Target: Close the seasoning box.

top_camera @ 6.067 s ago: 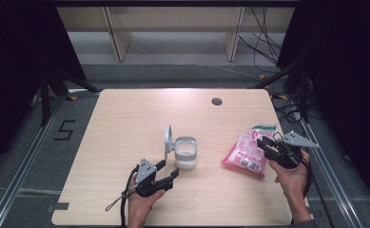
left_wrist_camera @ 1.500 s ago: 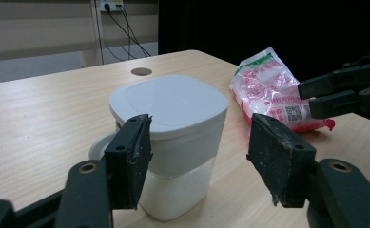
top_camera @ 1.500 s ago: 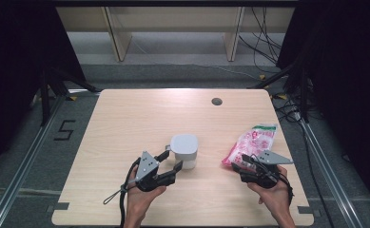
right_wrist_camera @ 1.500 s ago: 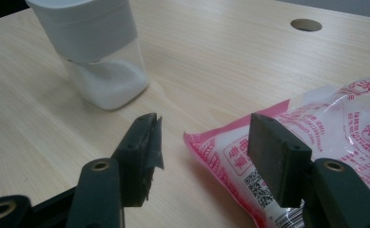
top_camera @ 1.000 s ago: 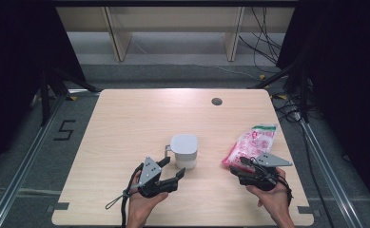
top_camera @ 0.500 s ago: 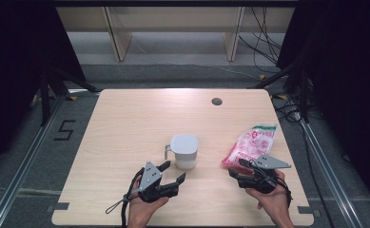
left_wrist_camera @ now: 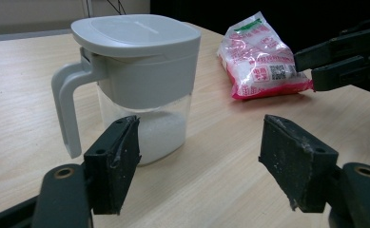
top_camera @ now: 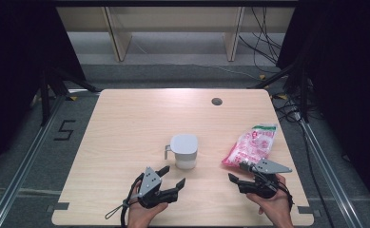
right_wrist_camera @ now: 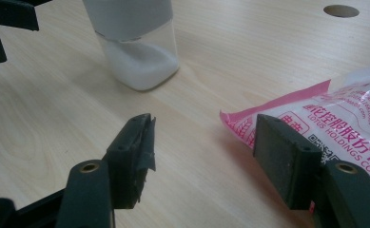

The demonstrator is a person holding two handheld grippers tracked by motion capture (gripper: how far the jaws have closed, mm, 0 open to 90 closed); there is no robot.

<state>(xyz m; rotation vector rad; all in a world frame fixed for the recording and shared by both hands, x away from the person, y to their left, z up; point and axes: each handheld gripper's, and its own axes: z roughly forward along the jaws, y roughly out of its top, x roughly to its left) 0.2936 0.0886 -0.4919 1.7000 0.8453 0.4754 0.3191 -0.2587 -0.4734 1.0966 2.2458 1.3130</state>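
A clear jug (top_camera: 184, 151) with a grey lid and handle stands mid-table, its lid down and white powder in its bottom (left_wrist_camera: 140, 80) (right_wrist_camera: 137, 42). To its right lies a pink-and-white bag (top_camera: 251, 145) (left_wrist_camera: 258, 59) (right_wrist_camera: 344, 118). My left gripper (top_camera: 174, 175) (left_wrist_camera: 199, 156) rests near the front edge, just short of the jug. Its jaws are open, have just been opening, and hold nothing. My right gripper (top_camera: 237, 172) (right_wrist_camera: 204, 152) is open at the bag's near corner, with one jaw in front of the bag's edge and no grip on it.
The wooden table (top_camera: 135, 123) has a small round hole (top_camera: 216, 101) at the back right. Black frames and cables stand on the floor around it. In the left gripper view the right gripper (left_wrist_camera: 344, 57) reaches in by the bag.
The jug's lid, up six seconds ago, is down. Both grippers have drawn back a little toward the front edge, the left one away from the jug. The left jaws stand slightly wider.
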